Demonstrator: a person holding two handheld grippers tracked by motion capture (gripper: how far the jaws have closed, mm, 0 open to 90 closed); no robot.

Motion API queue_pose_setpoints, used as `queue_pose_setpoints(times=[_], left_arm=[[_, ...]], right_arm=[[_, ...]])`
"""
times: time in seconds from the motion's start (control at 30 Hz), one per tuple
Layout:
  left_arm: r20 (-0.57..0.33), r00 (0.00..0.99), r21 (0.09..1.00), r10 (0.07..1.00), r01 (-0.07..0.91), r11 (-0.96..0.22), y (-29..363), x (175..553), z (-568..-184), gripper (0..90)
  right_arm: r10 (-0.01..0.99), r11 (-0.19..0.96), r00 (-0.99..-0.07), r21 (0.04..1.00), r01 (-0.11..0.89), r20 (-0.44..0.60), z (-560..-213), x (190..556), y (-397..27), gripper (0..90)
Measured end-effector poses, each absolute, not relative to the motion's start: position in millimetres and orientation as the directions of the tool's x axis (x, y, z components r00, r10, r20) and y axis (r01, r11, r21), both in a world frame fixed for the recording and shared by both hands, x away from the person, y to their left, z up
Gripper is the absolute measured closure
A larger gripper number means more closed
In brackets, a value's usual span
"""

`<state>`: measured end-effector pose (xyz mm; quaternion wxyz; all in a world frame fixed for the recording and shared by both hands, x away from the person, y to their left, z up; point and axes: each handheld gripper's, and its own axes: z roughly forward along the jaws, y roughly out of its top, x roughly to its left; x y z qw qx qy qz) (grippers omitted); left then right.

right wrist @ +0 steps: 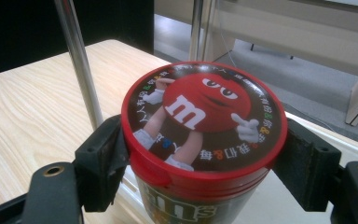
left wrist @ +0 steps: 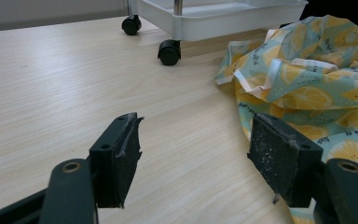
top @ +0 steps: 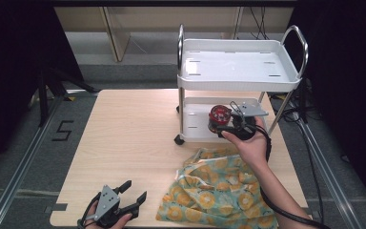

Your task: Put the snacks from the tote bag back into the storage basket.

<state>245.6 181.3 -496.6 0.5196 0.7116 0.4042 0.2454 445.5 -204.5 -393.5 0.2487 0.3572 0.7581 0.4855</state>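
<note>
place: I take it for a lab
signs: floor rails [top: 28, 143], black curtains [top: 9, 57], taped number [top: 63, 130]

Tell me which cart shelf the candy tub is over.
The lower shelf: the right gripper holds the tub there; the top shelf is bare.

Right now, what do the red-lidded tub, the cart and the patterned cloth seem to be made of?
M&M's tub: probably plastic, its glossy red lid showing reflections, clamped by the right tool. Cart: white moulded trays, likely plastic, on shiny metal posts. Lemon-print cloth: soft woven fabric, judging by its folds and stitched hems.
</note>
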Motion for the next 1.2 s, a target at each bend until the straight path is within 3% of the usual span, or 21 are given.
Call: queue_pose_setpoints(times=[0.43, 0.5, 0.67, 0.93, 1.17, 1.2], left_arm=[[-0.07, 0.555, 0.938, 0.829, 0.32, -0.135, 181.3, 245.4, -496.4, 32.9], [-0.08, 0.559, 0.943, 0.825, 0.311, -0.119, 180.4, 246.1, -497.1, 32.9], [-0.068, 0.561, 0.941, 0.825, 0.311, -0.134, 181.8, 245.9, -496.6, 32.9], [-0.067, 0.562, 0.942, 0.824, 0.309, -0.134, 181.7, 245.9, -496.5, 32.9], [-0.065, 0.562, 0.941, 0.824, 0.309, -0.136, 181.8, 245.8, -496.4, 32.9], [-0.058, 0.568, 0.942, 0.821, 0.303, -0.143, 182.3, 246.3, -496.3, 32.9]], right_arm=[[0.778, 0.274, -0.628, 0.911, 0.308, -0.022, -394.7, 449.9, -190.2, 26.1], [0.773, 0.298, -0.632, 0.912, 0.281, -0.058, -394.2, 452.2, -190.0, 26.1], [0.772, 0.272, -0.635, 0.906, 0.323, -0.005, -395.9, 451.3, -182.0, 26.1], [0.757, 0.298, -0.652, 0.909, 0.292, -0.038, -396.6, 456.3, -175.4, 26.1], [0.765, 0.261, -0.643, 0.907, 0.331, 0.014, -397.3, 456.1, -167.2, 26.1], [0.762, 0.285, -0.648, 0.908, 0.308, -0.019, -397.4, 458.6, -168.4, 26.1]])
